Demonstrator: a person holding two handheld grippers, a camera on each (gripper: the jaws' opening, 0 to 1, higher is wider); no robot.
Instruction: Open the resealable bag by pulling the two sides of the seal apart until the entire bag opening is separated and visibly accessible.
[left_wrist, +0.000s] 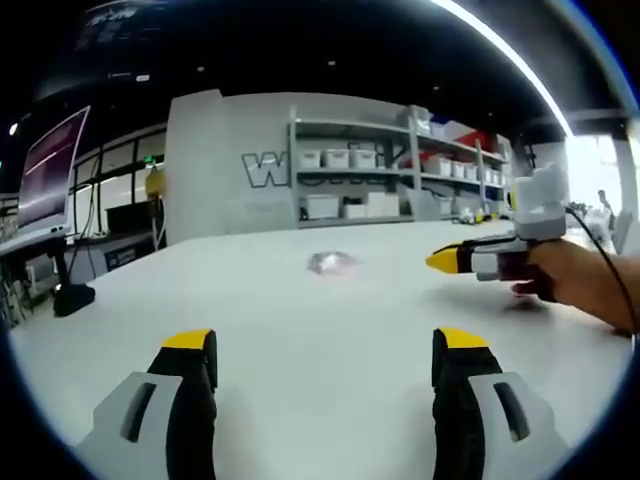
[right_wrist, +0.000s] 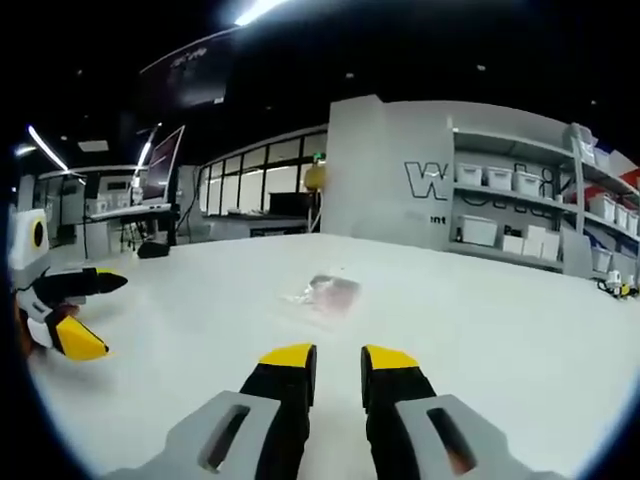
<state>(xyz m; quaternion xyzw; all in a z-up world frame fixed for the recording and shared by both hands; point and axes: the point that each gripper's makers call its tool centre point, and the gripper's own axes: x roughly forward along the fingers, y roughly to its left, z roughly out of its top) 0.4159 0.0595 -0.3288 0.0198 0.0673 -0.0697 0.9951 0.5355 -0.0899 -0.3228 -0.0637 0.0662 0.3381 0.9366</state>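
Left gripper (left_wrist: 325, 350) wide open, empty; right gripper (right_wrist: 338, 358) barely apart, empty; bag (right_wrist: 328, 291) at 12 on table (right_wrist: 480, 320), untouched.

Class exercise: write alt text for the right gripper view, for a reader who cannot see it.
A small clear resealable bag lies flat on a white table, ahead of the right gripper, whose yellow-tipped jaws stand slightly apart and hold nothing. The left gripper enters from the left edge, jaws open, and grey shelves of white bins line the back wall.
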